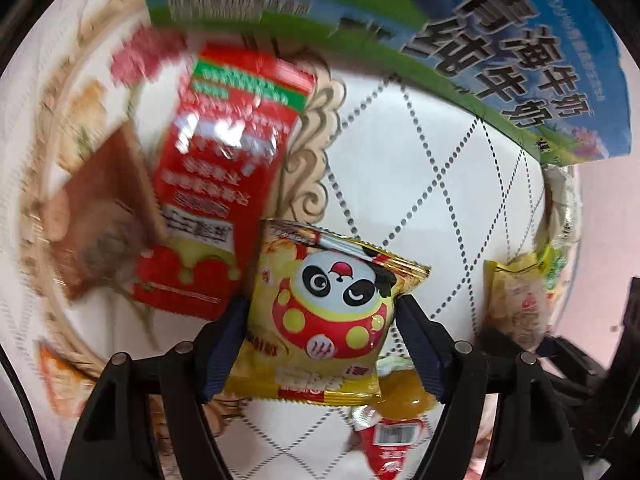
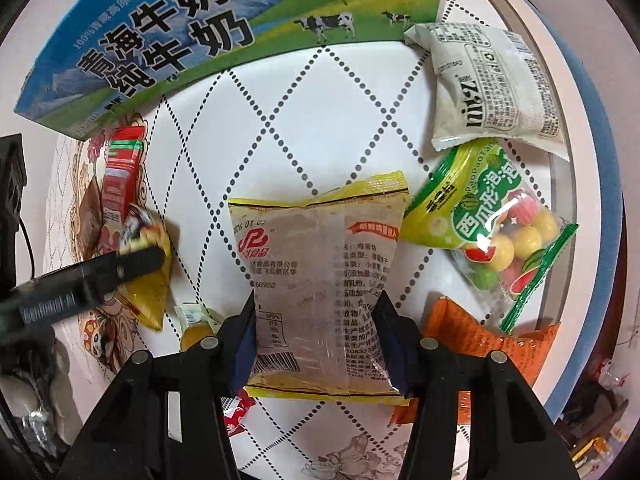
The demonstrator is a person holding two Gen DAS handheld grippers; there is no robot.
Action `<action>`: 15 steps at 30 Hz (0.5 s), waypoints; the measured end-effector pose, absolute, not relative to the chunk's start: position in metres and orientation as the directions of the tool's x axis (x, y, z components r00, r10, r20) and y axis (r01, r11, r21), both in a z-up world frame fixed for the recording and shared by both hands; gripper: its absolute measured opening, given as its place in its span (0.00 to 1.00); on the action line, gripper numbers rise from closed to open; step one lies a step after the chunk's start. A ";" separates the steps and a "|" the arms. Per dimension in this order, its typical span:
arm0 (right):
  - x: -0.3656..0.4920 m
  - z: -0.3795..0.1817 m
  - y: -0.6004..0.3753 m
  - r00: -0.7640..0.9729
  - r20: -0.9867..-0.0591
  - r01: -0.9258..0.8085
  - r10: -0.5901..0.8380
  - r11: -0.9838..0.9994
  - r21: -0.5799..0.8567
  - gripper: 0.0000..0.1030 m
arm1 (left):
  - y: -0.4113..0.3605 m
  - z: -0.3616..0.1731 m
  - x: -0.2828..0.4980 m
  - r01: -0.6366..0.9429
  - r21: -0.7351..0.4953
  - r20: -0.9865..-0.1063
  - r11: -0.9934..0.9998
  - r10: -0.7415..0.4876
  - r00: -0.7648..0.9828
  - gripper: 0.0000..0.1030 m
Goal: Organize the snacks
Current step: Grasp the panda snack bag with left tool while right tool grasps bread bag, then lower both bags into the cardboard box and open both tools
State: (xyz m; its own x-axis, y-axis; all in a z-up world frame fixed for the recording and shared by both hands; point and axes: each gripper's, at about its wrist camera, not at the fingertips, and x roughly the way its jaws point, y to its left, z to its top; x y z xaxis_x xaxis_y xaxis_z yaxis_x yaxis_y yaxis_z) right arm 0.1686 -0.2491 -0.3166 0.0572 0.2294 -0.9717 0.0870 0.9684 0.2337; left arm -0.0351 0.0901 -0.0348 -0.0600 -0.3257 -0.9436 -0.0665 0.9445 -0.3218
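In the left wrist view, my left gripper [image 1: 322,312] is shut on a yellow snack packet with a panda face [image 1: 332,300], its pads pressing both sides. That packet [image 2: 148,280] and the left gripper [image 2: 136,264] also show at the left of the right wrist view. My right gripper [image 2: 316,308] is shut on a yellow-edged clear cake packet [image 2: 320,264], printed back facing up. This cake packet [image 1: 516,300] appears at the right edge of the left wrist view. Both packets hang just over the white table [image 2: 320,120].
A blue-green milk carton box [image 2: 192,24] lies along the far side. A red packet [image 1: 224,176] and a brown one [image 1: 100,216] lie left. A white packet [image 2: 488,84], green gum-ball bag [image 2: 492,224] and orange packet [image 2: 472,340] sit right. An orange jelly [image 1: 404,396] lies below.
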 end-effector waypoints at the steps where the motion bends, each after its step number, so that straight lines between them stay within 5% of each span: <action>1: 0.165 -0.319 -0.248 0.050 -0.970 0.087 0.239 0.966 0.243 0.59 | 0.089 -0.040 -0.035 -0.054 -0.323 -0.941 0.945 -0.326 -0.085 0.72; 7: 0.159 -0.325 -0.233 0.041 -0.977 0.066 0.207 0.975 0.210 0.63 | 0.067 -0.037 -0.047 0.014 -0.262 -0.964 0.965 -0.261 -0.046 0.71; 11: 0.154 -0.321 -0.227 0.057 -0.980 0.050 0.193 0.979 0.196 0.53 | 0.056 -0.022 -0.062 -0.008 -0.263 -0.965 0.965 -0.263 -0.017 0.52; 15: 0.151 -0.310 -0.227 0.073 -0.974 0.058 0.212 0.975 0.217 0.50 | 0.049 -0.005 -0.074 -0.004 -0.258 -0.966 0.966 -0.257 0.012 0.52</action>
State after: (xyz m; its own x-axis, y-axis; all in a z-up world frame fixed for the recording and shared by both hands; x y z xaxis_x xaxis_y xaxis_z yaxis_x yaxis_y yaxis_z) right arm 0.1511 -0.2271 -0.3099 0.0729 0.2124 -0.9745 0.0579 0.9745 0.2167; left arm -0.0742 0.0489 -0.0050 0.0118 -0.2575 -0.9662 -0.0040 0.9663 -0.2575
